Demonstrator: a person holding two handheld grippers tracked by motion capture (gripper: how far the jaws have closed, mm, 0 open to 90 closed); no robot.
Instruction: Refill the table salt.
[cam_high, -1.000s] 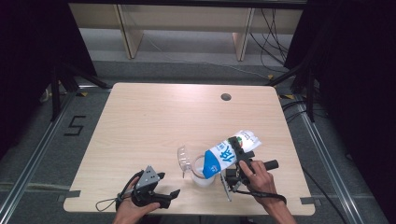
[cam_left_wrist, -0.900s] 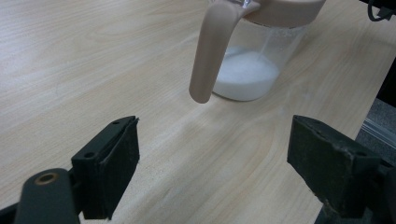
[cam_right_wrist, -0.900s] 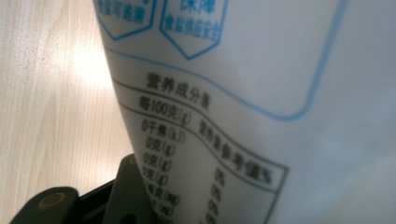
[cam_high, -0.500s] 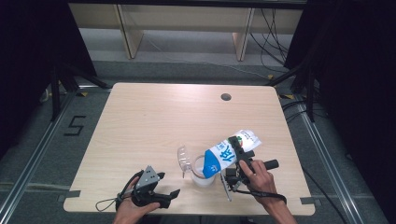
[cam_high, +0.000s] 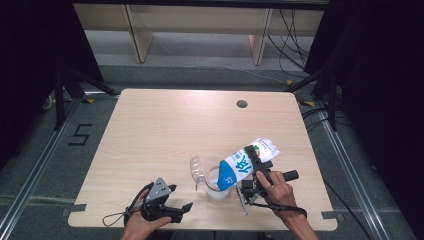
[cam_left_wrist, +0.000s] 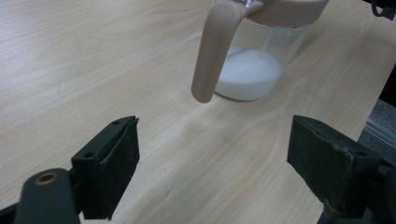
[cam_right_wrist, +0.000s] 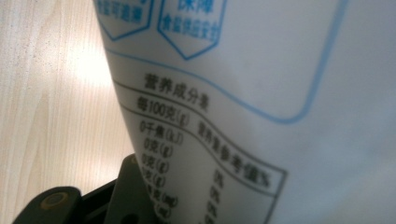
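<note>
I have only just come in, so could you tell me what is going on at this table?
A person is pouring from a blue and white bag into a clear jar near the front edge of the wooden table. The right gripper holds the bag tilted, its lower end over the jar's mouth. The jar has a beige rim and handle, and a layer of white powder lies in its bottom. The left gripper rests on the table to the jar's left, jaws open and holding nothing.
</note>
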